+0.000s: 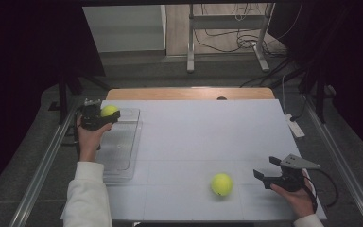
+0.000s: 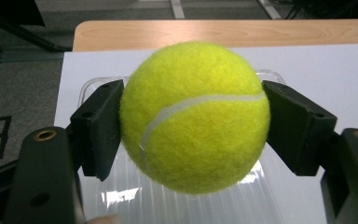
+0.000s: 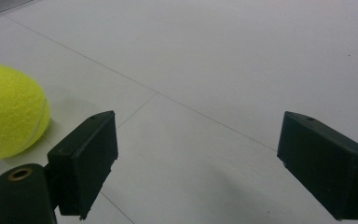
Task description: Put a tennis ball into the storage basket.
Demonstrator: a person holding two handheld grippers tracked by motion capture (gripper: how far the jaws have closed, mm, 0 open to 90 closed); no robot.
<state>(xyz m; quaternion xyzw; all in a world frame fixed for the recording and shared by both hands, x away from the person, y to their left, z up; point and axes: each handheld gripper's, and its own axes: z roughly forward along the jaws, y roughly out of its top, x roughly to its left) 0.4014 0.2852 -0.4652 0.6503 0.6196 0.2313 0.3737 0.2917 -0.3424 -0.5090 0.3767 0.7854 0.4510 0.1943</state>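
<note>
High view: the left hand-held gripper [image 1: 105, 118] is clamping a yellow-green tennis ball [image 1: 108, 111] above the far end of a clear plastic tray [image 1: 119, 151] at the left of the white table [image 1: 208, 137]. A second tennis ball [image 1: 221, 184] is lying near the front edge, just beside the right hand-held gripper [image 1: 267, 172], whose jaws are standing wide with nothing between them.

Left gripper view: both pads are pressing the held ball's [image 2: 195, 116] sides over the tray [image 2: 177, 200]. Only its white seam is showing, no readable lettering.

Right gripper view: the loose ball [image 3: 10, 112] is resting left of the spread jaws, apart from them.
</note>
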